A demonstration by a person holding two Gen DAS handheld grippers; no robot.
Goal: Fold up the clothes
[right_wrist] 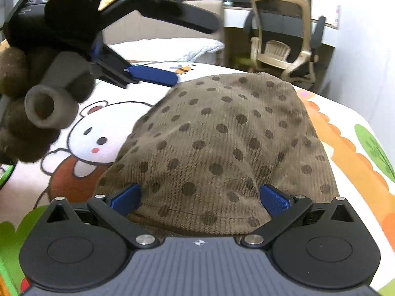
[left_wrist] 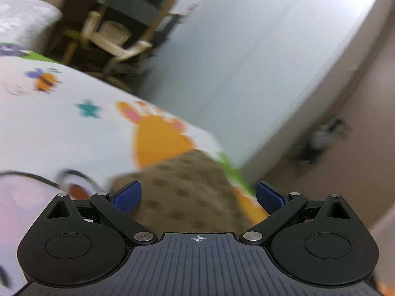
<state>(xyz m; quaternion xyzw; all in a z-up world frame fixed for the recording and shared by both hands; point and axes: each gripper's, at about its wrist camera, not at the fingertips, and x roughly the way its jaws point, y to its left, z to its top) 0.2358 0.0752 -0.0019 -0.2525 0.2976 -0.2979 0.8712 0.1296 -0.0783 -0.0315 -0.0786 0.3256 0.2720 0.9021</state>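
Note:
A brown corduroy garment with dark dots (right_wrist: 222, 138) lies in a folded heap on a white cartoon-print mat (right_wrist: 98, 128). My right gripper (right_wrist: 200, 197) is open, its blue pads on either side of the garment's near hem, just above it. My left gripper (left_wrist: 198, 197) is open and empty, above the mat with the garment's corner (left_wrist: 187, 187) under it; that view is blurred. In the right wrist view the left gripper (right_wrist: 153, 76) hovers at upper left, held by a hand in a dark furry glove, beyond the garment's far left edge.
The mat (left_wrist: 74, 128) shows a bear, a bee and stars. A folded white towel (right_wrist: 172, 46) lies at its far edge. An office chair (right_wrist: 281, 39) stands behind. A pale wall or cabinet (left_wrist: 246, 61) rises to the right of the mat.

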